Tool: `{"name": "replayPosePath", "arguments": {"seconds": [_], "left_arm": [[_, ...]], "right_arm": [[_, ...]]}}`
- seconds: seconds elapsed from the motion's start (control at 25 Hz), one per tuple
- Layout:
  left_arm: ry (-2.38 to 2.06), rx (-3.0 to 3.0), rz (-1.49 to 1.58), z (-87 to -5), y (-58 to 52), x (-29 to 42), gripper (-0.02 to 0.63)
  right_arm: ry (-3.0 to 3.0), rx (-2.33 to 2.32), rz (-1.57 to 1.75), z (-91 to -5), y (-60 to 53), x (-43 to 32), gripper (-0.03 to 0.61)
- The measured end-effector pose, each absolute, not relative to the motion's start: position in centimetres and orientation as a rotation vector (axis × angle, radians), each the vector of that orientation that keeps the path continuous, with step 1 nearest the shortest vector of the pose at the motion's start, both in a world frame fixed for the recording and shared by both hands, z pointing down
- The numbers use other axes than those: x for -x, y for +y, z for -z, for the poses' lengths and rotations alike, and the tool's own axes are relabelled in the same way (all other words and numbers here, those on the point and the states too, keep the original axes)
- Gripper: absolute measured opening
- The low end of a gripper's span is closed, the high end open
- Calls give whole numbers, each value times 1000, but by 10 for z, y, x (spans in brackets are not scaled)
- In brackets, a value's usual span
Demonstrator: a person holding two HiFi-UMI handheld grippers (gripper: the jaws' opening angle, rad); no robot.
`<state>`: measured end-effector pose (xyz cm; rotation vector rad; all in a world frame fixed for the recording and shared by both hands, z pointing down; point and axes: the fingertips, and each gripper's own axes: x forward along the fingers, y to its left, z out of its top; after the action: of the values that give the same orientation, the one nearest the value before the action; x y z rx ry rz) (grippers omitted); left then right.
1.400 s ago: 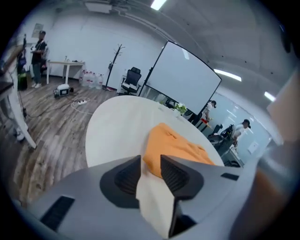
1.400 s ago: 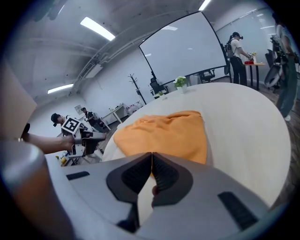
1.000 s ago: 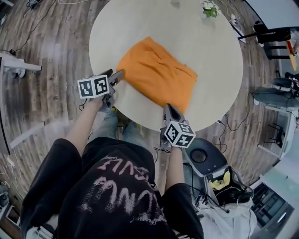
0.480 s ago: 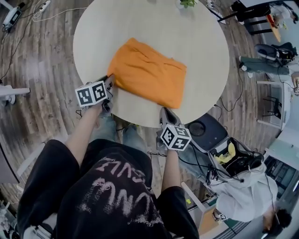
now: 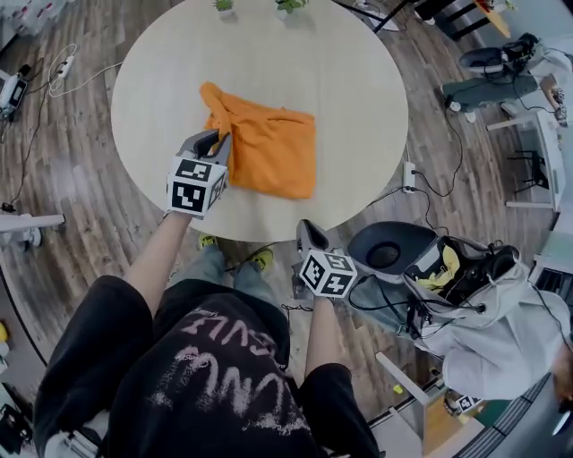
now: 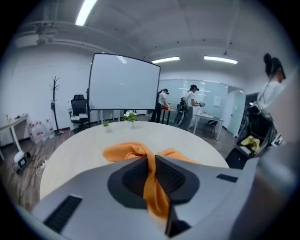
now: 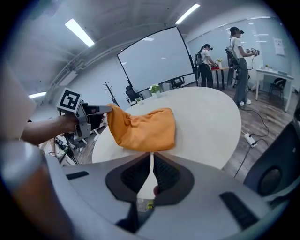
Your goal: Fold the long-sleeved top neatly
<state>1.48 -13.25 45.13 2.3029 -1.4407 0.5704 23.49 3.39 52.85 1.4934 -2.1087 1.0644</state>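
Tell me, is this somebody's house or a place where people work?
Probably an office or lab: a big white screen on a stand, a black office chair beside it, and people standing at desks behind.

Round table [image 5: 349, 107] ahead of the person. Long-sleeved top [image 5: 277, 152] lies on it, left of centre, toward the near edge. Left gripper [image 5: 215, 140] is over the table at the top's near-left corner; its jaws have just been closing, with a fold of the cloth between them, and that corner is lifted above the rest. Right gripper [image 5: 307, 231] is off the table, just outside the near rim, jaws nearly together on nothing. Two potted plants [image 5: 224, 5] at the far rim. Power strip [image 5: 411, 175] on the floor [image 5: 72, 179], right of the table. Whiteboard [image 6: 124, 82] behind the table.
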Motion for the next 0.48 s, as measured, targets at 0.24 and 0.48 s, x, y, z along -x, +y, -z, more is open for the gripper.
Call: {"name": "replayPosePath", "arguments": {"seconds": [0.24, 0.48], "left_arm": [[-1383, -2528, -785, -426, -142, -103, 52], [-1184, -2796, -1100, -429, -109, -200, 52]], "right_arm": [[-2116, -1530, -1116, -530, 42, -278, 25], [-2107, -1594, -1164, -534, 68, -315, 25]]}}
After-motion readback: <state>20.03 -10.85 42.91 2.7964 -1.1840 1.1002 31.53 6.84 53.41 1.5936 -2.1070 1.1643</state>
